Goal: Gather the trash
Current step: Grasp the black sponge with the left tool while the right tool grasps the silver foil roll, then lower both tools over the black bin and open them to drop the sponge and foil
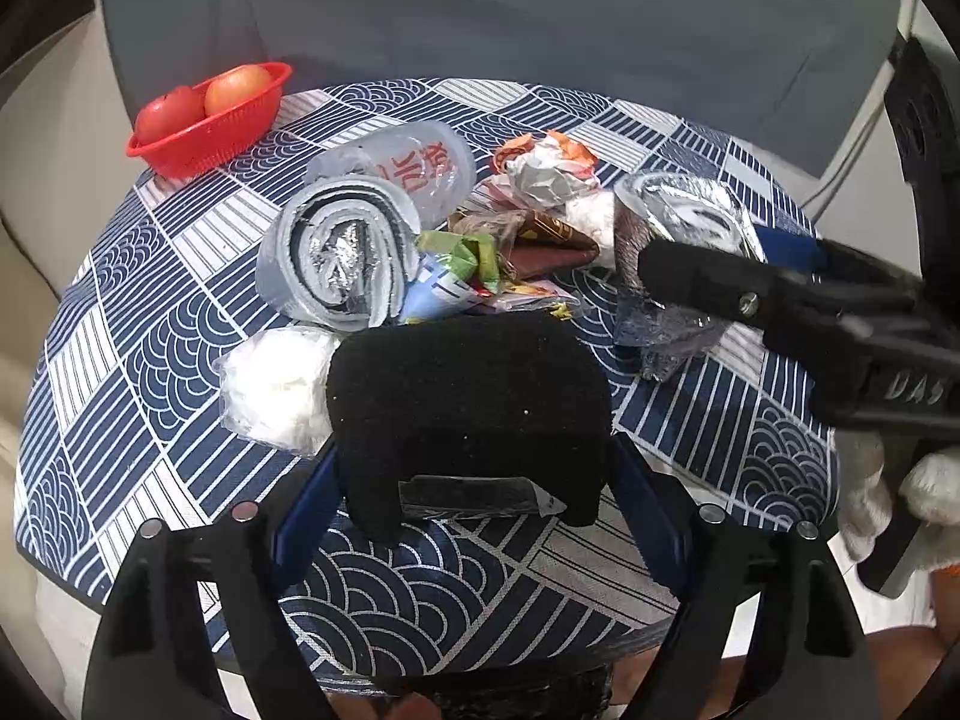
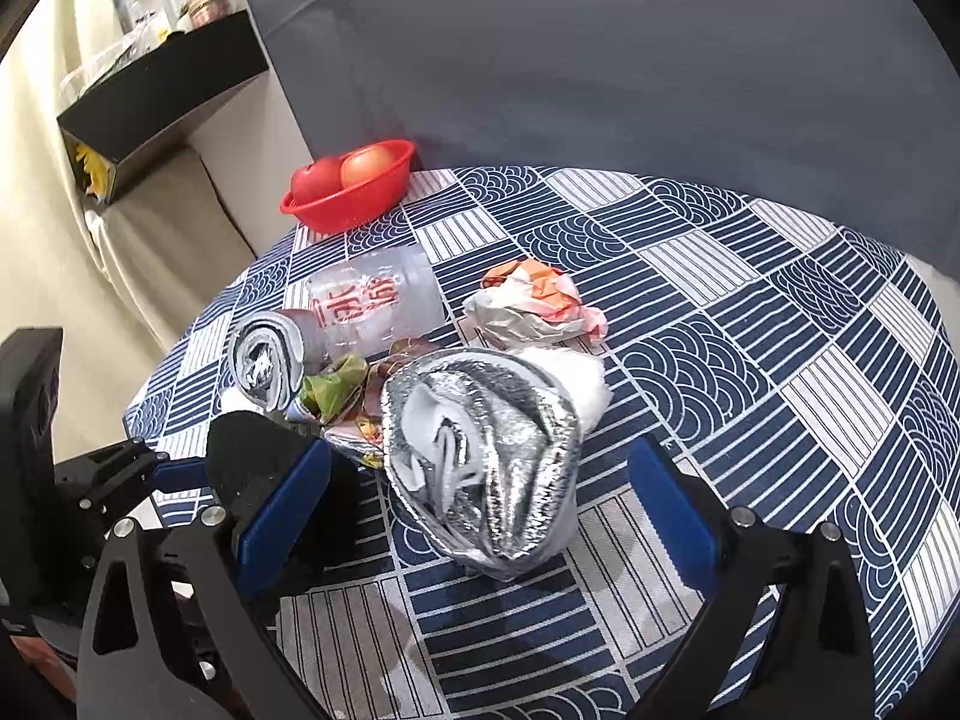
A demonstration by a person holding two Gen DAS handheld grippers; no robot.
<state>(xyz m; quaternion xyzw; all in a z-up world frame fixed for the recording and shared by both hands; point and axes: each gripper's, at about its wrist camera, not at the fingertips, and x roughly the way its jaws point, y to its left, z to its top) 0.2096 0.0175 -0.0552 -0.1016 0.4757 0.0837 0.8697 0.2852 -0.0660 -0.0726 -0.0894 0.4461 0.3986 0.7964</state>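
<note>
Trash lies heaped on a round table with a blue patterned cloth (image 1: pixel 150 324). My left gripper (image 1: pixel 474 498) is shut on a black foam block (image 1: pixel 468 402), held near the table's front edge. My right gripper (image 2: pixel 480 504) is open, its blue fingers (image 2: pixel 672 510) on either side of a crumpled silver foil bag (image 2: pixel 480 450); in the left wrist view it reaches that bag (image 1: pixel 678 222) from the right. Also in the heap: a rolled foil bag (image 1: pixel 342 252), a clear plastic cup with red print (image 1: pixel 414 162), a crumpled orange-white wrapper (image 1: pixel 546 168), a white tissue wad (image 1: pixel 276 384), green and brown wrappers (image 1: pixel 480 252).
A red basket (image 1: pixel 204 132) with two apples stands at the table's far left edge. A grey sofa (image 2: pixel 600 60) lies behind the table. A black shelf (image 2: pixel 162 90) with items hangs on the wall at far left.
</note>
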